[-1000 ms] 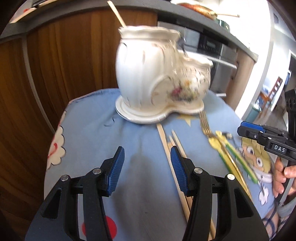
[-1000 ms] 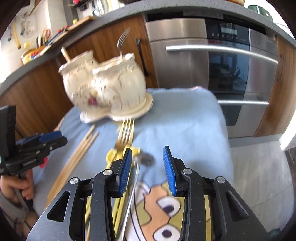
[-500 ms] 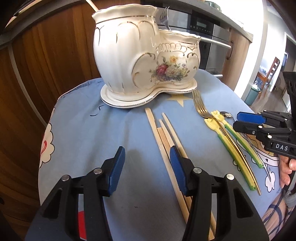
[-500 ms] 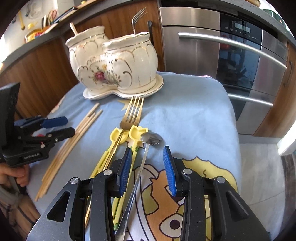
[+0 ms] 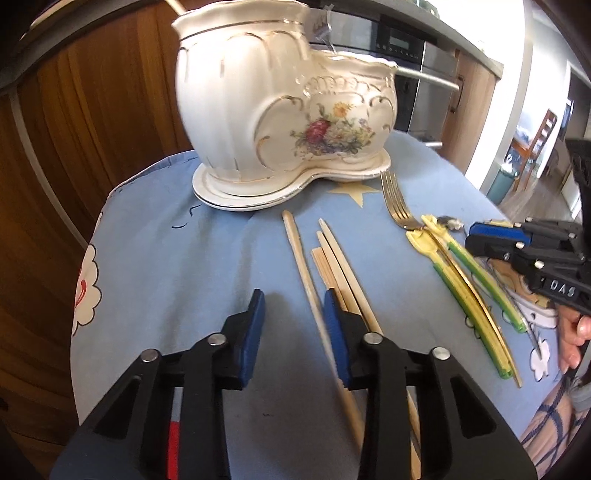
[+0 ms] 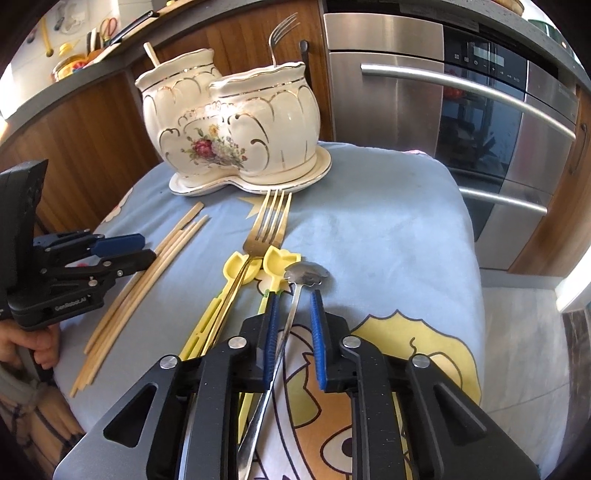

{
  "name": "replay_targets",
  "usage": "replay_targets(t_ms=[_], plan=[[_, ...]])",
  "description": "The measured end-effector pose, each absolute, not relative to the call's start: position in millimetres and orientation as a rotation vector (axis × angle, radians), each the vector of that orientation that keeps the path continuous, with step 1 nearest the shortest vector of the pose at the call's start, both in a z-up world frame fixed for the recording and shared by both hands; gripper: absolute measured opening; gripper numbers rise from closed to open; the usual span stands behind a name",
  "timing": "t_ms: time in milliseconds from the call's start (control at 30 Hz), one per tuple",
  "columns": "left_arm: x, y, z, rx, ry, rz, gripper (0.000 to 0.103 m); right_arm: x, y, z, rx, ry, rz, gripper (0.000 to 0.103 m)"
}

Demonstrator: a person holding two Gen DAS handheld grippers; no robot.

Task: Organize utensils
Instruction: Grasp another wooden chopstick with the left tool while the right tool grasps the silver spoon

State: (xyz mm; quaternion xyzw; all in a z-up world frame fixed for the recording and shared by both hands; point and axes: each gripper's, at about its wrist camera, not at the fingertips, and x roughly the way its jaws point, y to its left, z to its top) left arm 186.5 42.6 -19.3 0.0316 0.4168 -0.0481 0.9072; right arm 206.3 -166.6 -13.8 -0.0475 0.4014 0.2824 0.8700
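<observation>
Right gripper (image 6: 293, 308) spread wide astride the spoon (image 6: 291, 314) on the table (image 6: 388, 240), not gripping; spoon handle end cut off. Left gripper (image 5: 293, 314) spread wide over the chopsticks (image 5: 332, 266), ends hidden. Holder (image 6: 229, 129) rear: fork (image 6: 280, 33), base hidden.

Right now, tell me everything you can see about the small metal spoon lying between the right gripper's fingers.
The small spoon looks like shiny silver metal, with a scalloped, shell-like bowl and a long thin handle. It lies flat on the blue cartoon-print cloth, bowl pointing toward the ceramic holder, just right of the yellow-green utensils. Its handle runs back between the open fingers of the right gripper, which are not clamped on it. The handle's end passes out of view under the gripper.
</observation>
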Motion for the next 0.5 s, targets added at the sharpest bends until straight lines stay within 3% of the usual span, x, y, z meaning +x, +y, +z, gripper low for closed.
replay_targets(t_ms=[300, 500], plan=[[181, 48, -18, 0.083, 0.879, -0.104, 0.01, 200, -165, -18, -0.129, 0.859, 0.609, 0.01], [170, 61, -15, 0.118, 0.934, -0.144, 0.007, 201, -167, -15, -0.183, 0.896, 0.644, 0.01]])
